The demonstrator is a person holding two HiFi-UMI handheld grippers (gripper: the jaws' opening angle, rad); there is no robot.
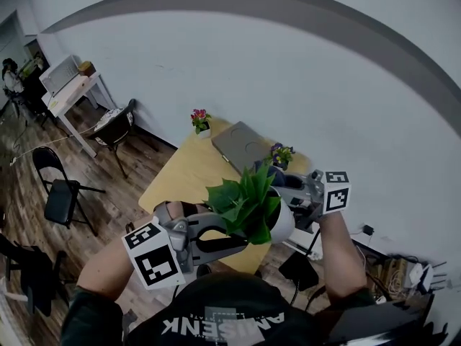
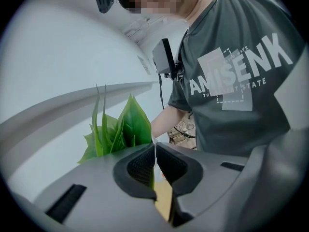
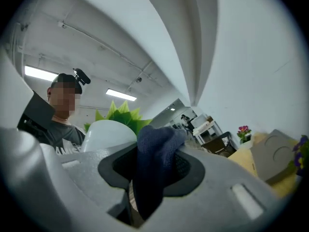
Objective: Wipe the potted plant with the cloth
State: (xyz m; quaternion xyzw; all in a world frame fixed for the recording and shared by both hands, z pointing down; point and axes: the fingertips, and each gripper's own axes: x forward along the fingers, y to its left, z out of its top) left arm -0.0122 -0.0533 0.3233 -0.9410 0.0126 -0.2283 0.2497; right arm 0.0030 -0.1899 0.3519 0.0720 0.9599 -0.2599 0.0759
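In the head view the potted plant, with broad green leaves (image 1: pixel 245 200) and a white pot (image 1: pixel 283 225), is held up over the near edge of the wooden table (image 1: pixel 184 182). My left gripper (image 1: pixel 241 245) reaches in under the leaves from the left. In the left gripper view its jaws (image 2: pixel 155 151) are shut on the thin edge of a leaf (image 2: pixel 130 124). My right gripper (image 1: pixel 289 187) sits at the plant's right side. It is shut on a dark blue cloth (image 3: pixel 157 153), which bulges out of the jaws close to the pot (image 3: pixel 108 132).
On the table lie a flat grey board (image 1: pixel 241 146), a small pot of pink flowers (image 1: pixel 201 121) and a small pot of purple flowers (image 1: pixel 280 153). Black chairs (image 1: pixel 59 189) and a white desk (image 1: pixel 68 92) stand to the left. Cables lie on the floor at right.
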